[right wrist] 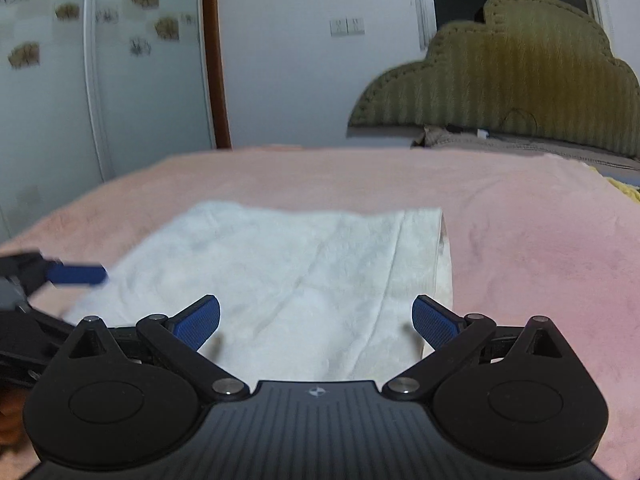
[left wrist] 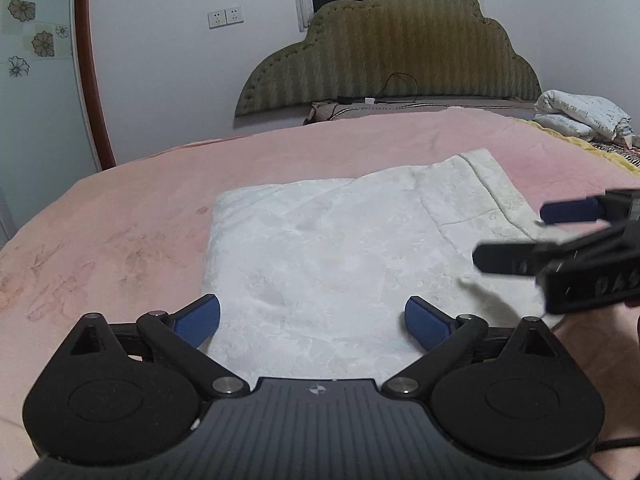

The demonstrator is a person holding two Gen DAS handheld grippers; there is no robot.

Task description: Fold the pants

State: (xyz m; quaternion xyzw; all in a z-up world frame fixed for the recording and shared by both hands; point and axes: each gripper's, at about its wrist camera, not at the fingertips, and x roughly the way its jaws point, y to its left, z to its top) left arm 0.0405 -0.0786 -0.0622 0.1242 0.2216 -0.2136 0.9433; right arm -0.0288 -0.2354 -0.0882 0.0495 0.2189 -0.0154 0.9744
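Note:
White pants [left wrist: 340, 248] lie folded into a rough rectangle on the pink bed cover [left wrist: 120, 232]; they also show in the right wrist view [right wrist: 288, 280]. My left gripper [left wrist: 312, 320] is open and empty, just above the near edge of the pants. My right gripper [right wrist: 316, 322] is open and empty over the near right part of the pants. It shows in the left wrist view [left wrist: 516, 236] at the right edge, fingers apart. One left gripper fingertip [right wrist: 78, 274] shows at the left of the right wrist view.
A green padded headboard [left wrist: 392, 48] stands at the far end of the bed. A printed white pillow [left wrist: 580, 116] lies at the far right. A cable [left wrist: 396, 88] lies by the headboard. A wardrobe door [right wrist: 120, 80] stands left.

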